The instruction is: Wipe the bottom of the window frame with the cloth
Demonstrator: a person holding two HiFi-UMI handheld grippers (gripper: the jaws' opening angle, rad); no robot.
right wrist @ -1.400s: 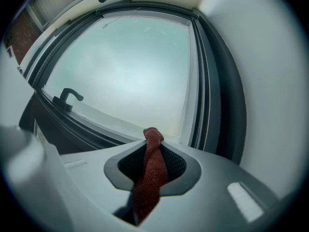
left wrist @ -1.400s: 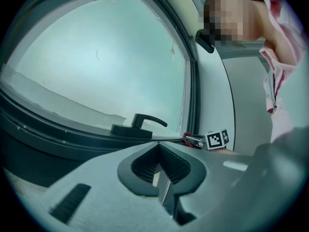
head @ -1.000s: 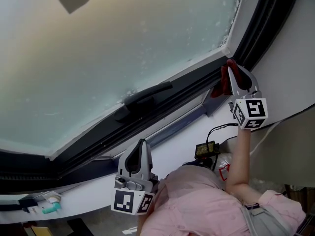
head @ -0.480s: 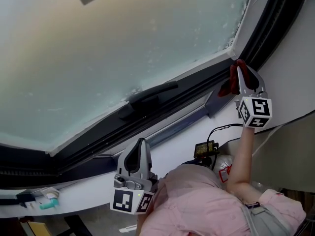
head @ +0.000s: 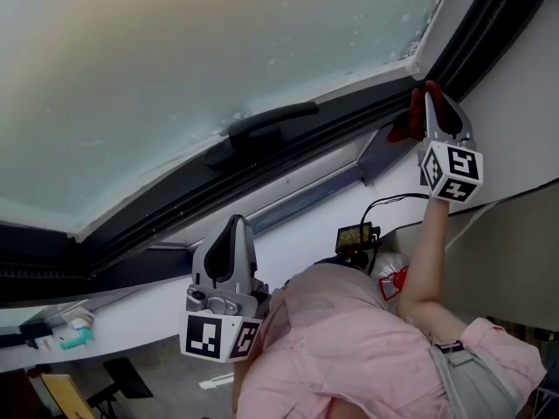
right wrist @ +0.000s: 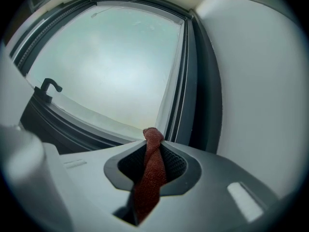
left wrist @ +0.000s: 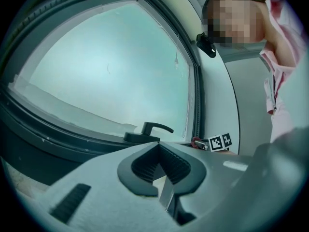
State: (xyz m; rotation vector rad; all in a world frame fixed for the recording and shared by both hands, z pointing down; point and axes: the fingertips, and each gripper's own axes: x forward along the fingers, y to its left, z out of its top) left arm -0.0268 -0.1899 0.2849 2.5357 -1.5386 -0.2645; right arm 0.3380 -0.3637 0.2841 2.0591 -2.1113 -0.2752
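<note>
The right gripper [head: 431, 99] pinches the red cloth [head: 403, 127] between its jaws, at 2 o'clock, by the window frame [head: 288, 160] corner. The left gripper [head: 234, 227], at 7 o'clock, has its jaws together on nothing.

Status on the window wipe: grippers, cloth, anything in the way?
Right gripper shut on cloth, up at the window frame bottom right corner. Left gripper shut, empty, low and off the frame. Handle sits midway along the bottom rail.
</note>
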